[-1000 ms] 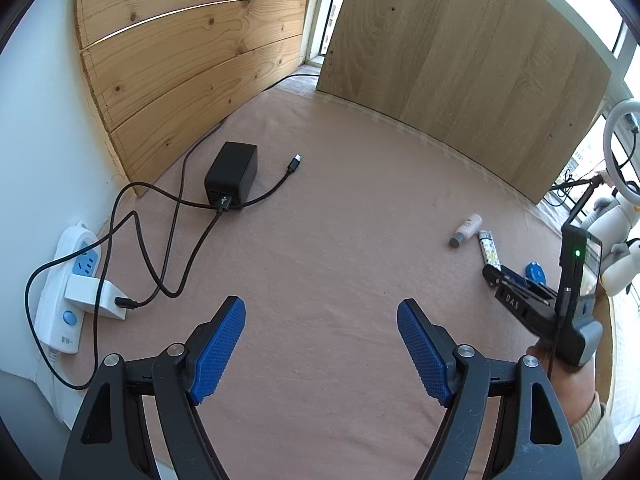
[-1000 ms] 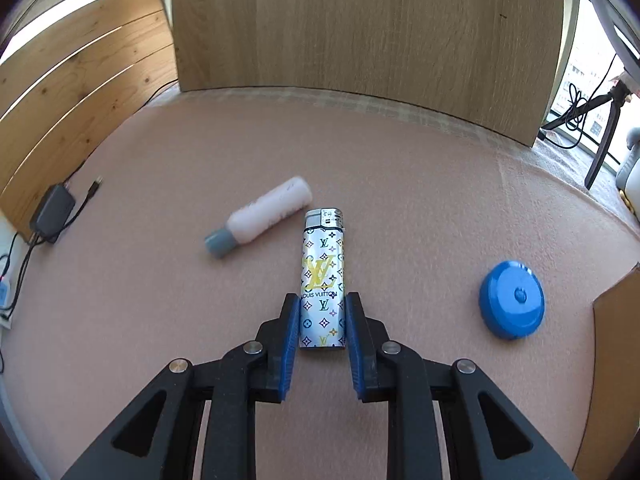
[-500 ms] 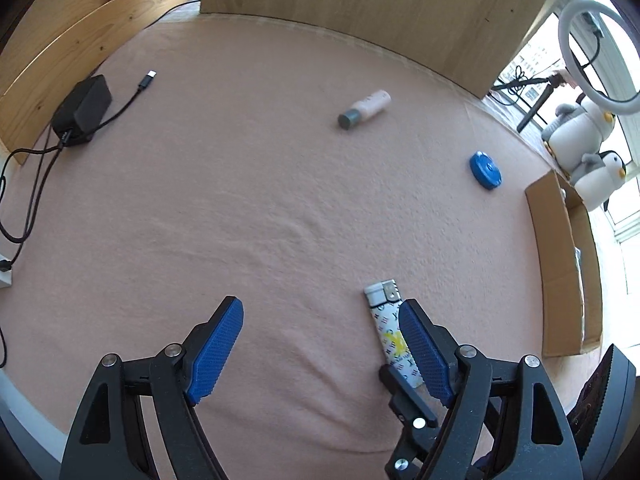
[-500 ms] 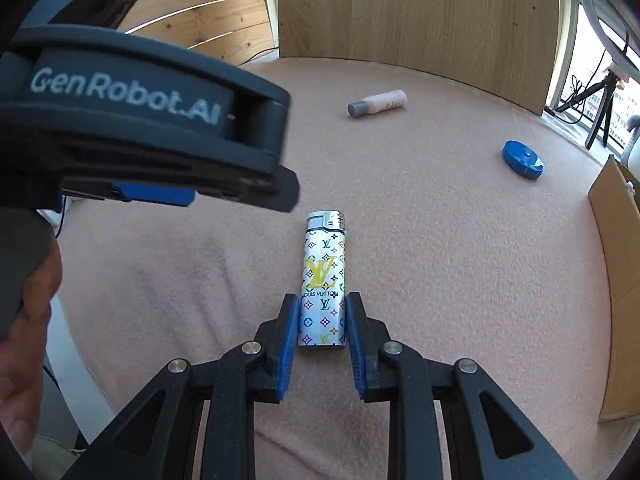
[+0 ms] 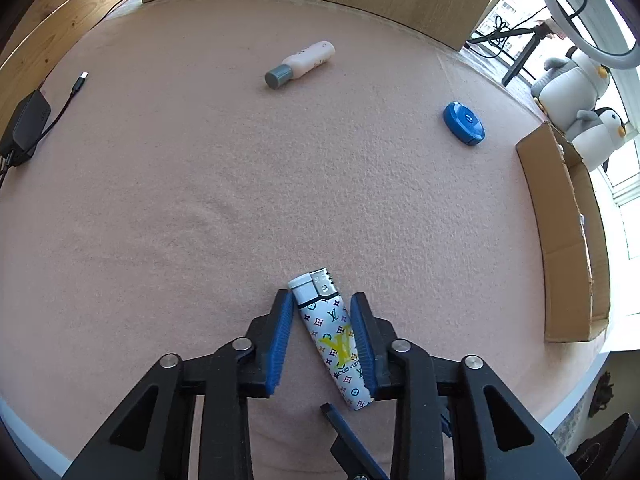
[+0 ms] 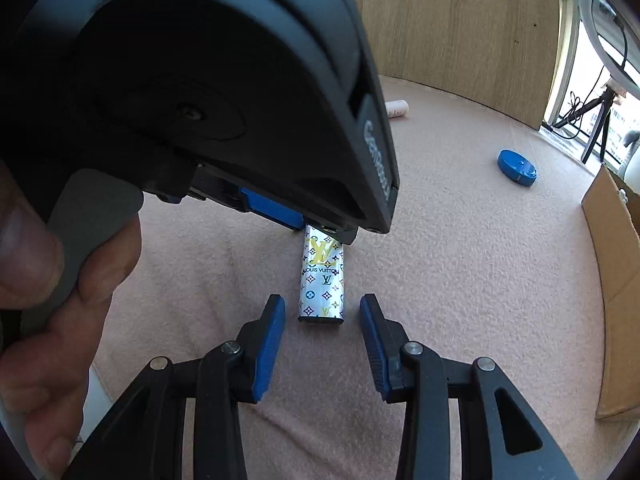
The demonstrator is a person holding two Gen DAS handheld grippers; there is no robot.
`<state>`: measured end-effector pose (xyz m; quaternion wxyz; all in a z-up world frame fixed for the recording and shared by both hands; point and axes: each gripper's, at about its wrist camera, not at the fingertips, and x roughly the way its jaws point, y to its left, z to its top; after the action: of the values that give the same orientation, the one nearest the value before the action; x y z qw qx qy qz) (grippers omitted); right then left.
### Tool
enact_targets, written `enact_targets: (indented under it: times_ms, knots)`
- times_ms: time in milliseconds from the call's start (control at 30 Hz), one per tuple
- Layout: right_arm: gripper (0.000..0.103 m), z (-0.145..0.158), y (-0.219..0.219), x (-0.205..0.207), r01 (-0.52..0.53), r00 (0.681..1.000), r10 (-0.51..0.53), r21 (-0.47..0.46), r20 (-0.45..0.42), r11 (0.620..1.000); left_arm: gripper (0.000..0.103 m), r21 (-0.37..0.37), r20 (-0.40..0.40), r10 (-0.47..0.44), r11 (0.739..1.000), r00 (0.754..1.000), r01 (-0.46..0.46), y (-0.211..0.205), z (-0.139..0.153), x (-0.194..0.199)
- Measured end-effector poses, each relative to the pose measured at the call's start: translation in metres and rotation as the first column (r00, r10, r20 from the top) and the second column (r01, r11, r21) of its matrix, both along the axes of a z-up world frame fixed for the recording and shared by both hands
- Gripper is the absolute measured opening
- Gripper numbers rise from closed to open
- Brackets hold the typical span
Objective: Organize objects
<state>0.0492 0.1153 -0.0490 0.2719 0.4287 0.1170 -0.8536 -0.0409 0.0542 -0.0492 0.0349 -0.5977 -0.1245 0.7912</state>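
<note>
A white lighter (image 5: 328,336) with a coloured monogram print and a silver cap lies along the pink cloth near the table's front edge. My left gripper (image 5: 321,295) is shut on it, its blue pads pressing both long sides near the cap end. In the right wrist view the left gripper's black body (image 6: 240,120) covers the lighter's (image 6: 322,276) far half. My right gripper (image 6: 322,304) stands open, its pads clear of the lighter's base on both sides. A person's hand (image 6: 60,280) holds the left gripper's handle.
A pink bottle (image 5: 304,64) with a grey cap lies at the far middle and a blue round disc (image 5: 464,123) at the right. An open cardboard box (image 5: 560,232) stands on the right edge. A black charger (image 5: 24,124) sits far left.
The left gripper swung over from the charger side and closed on the lighter. The right gripper, which carried the lighter to the front, has opened and let go of it.
</note>
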Motion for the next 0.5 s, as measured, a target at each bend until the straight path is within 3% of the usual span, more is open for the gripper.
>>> enact_targets:
  times_ms: [133, 500]
  knots:
    - [0.022, 0.0, 0.001, -0.001, -0.013, 1.0, 0.013, -0.014, 0.002, 1.0, 0.027, 0.004, -0.003, -0.016, 1.0, 1.0, 0.016, 0.002, 0.001, -0.004]
    - [0.021, 0.015, 0.009, 0.002, 0.007, 0.999, -0.009, -0.048, -0.033, 0.999, 0.026, 0.018, -0.034, -0.025, 1.0, 0.999, 0.025, 0.002, 0.02, -0.004]
